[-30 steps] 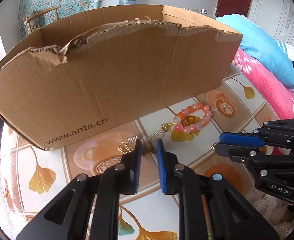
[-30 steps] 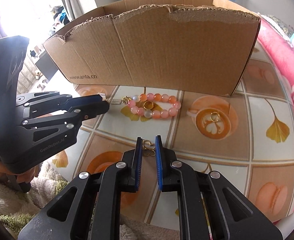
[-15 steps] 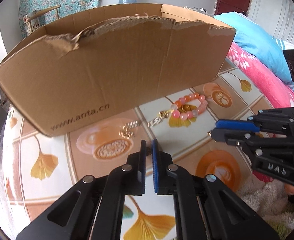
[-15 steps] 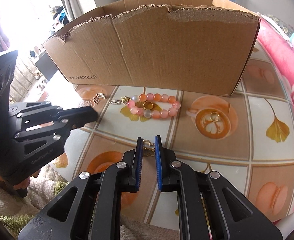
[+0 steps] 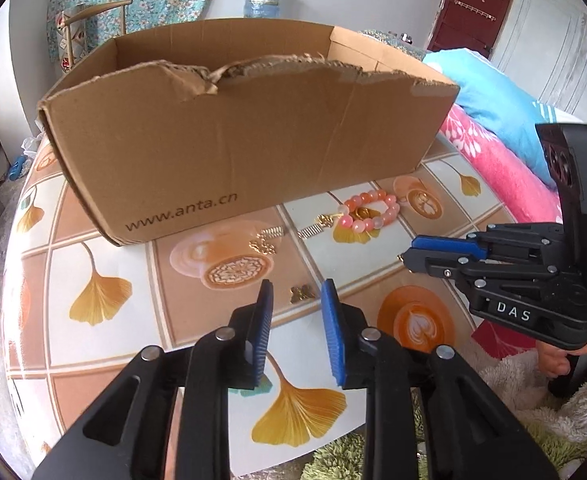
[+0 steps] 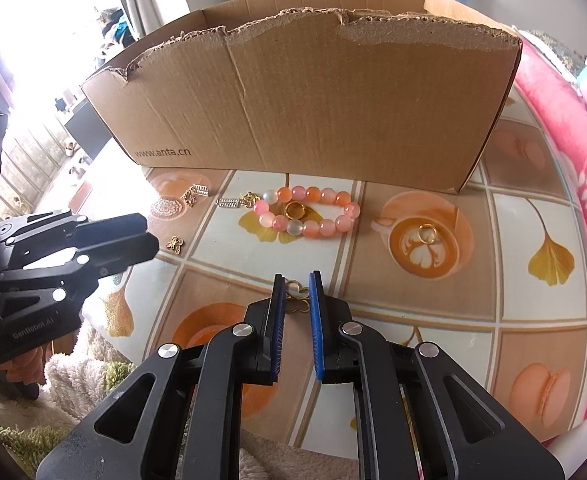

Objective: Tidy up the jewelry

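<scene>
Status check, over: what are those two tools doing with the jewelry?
Left tool opening, butterfly charm loose on table between its jaws. Right tool shut on gold heart charm. Nothing blocks the box.

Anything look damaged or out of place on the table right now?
Yes: the cardboard box has a ragged, torn top edge along its near wall. All the jewelry lies loose on the table in front of it, including the bead bracelet and butterfly charm. Nothing spilled.

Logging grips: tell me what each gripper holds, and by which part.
Right gripper pinches a gold charm by its near end. Left gripper, jaws opening, holds nothing; a butterfly charm lies between its tips.
</scene>
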`<state>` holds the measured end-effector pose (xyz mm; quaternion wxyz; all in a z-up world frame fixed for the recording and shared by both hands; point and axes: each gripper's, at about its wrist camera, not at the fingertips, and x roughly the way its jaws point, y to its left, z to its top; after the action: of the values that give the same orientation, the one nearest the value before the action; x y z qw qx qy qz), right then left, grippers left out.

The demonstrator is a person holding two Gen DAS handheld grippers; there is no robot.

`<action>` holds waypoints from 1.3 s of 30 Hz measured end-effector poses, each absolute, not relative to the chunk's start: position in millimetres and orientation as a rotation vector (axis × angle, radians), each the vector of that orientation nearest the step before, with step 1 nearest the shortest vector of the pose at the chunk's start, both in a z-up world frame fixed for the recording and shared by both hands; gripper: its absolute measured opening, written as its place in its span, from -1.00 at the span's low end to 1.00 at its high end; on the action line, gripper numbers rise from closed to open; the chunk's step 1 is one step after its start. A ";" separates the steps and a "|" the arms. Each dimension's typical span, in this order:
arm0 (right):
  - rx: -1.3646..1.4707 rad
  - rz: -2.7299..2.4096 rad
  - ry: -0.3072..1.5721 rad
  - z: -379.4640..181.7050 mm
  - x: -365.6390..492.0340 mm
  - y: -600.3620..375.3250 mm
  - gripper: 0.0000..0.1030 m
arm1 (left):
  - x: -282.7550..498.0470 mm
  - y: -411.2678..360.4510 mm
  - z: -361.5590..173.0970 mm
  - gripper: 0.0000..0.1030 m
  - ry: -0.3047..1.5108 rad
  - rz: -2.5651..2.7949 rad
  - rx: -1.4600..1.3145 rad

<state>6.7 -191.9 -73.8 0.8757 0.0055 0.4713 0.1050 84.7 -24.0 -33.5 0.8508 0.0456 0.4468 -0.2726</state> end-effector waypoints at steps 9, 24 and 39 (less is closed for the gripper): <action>0.004 0.219 0.984 -72.7 8.1 -184.5 -0.80 | 90.5 -35.5 -42.1 -0.53 0.960 -0.553 0.139; 0.009 0.222 0.980 -76.7 7.5 -183.8 -0.80 | 89.6 -44.6 -44.5 -0.75 0.927 -0.512 0.228; 0.037 0.209 0.971 -66.6 1.4 -199.2 -0.42 | 88.2 -44.0 -45.0 -0.76 0.915 -0.508 0.234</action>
<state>1.4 -199.2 -66.6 0.8791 0.0177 0.4656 0.1003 88.2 -44.0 -45.0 0.8596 0.1116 0.4359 -0.2420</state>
